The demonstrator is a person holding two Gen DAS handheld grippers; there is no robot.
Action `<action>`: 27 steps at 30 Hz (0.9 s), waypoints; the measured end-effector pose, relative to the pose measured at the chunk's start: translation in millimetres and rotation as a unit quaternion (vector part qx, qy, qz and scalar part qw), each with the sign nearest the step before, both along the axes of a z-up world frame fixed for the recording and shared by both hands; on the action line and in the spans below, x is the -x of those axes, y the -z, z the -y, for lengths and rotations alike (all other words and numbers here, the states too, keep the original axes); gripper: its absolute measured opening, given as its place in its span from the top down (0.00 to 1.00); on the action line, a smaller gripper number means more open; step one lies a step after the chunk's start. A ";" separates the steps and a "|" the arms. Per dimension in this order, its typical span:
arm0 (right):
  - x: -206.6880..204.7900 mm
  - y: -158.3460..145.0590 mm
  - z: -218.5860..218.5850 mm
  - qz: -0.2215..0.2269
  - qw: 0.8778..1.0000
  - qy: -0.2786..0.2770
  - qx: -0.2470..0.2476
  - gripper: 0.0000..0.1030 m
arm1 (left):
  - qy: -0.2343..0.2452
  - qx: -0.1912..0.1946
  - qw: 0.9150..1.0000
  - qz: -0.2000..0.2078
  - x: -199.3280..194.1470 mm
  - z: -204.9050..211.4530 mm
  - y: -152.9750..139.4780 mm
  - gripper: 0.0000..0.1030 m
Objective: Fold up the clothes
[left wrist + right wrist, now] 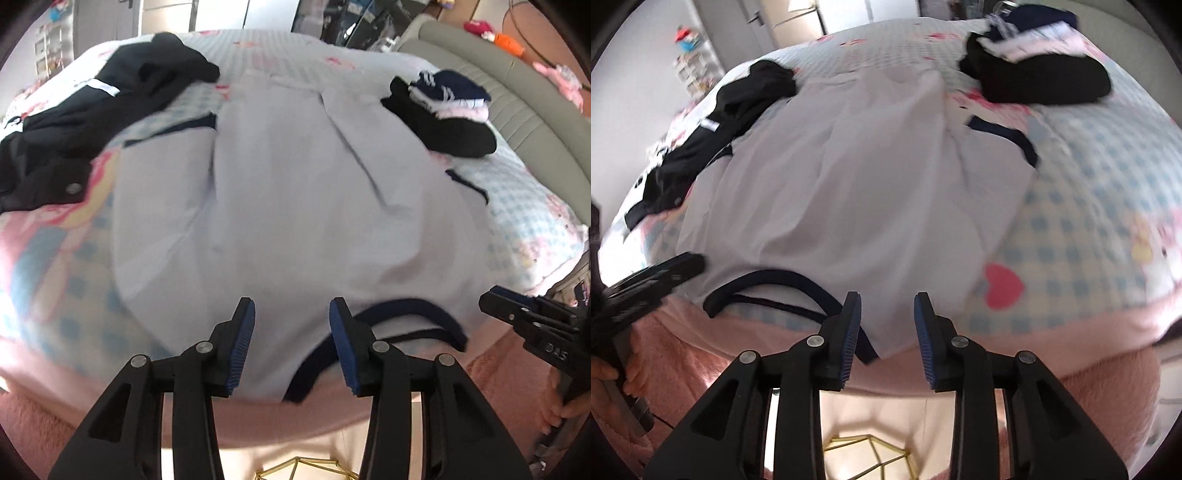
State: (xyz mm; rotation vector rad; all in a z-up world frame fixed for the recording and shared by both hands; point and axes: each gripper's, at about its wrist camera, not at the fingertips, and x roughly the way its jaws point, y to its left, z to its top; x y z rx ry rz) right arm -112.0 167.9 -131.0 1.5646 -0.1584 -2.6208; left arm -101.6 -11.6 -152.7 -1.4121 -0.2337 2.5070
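Now: both tongs open over the pale shirt

Both tongs stand apart with nothing between their blue pads. Left gripper [291,345] hovers over the near edge of the white shirt [280,192], its navy collar [406,325] just to its right. Right gripper [887,338] hangs above that same collar's other end. Beyond both, the shirt lies flat on the checked bedspread [1082,206]; 1 dark garment [85,114] lies far left, 1 folded stack [443,107] far right.

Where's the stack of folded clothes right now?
The folded stack sits at the far right of the bed in both wrist views, beyond the spread white shirt and beside the grey headboard.
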 end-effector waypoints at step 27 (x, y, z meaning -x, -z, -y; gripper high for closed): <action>19.3 35.4 20.7 0.022 0.998 -0.041 -0.050 0.70 | 0.037 0.055 0.997 0.033 2.0 -17.5 33.7 0.55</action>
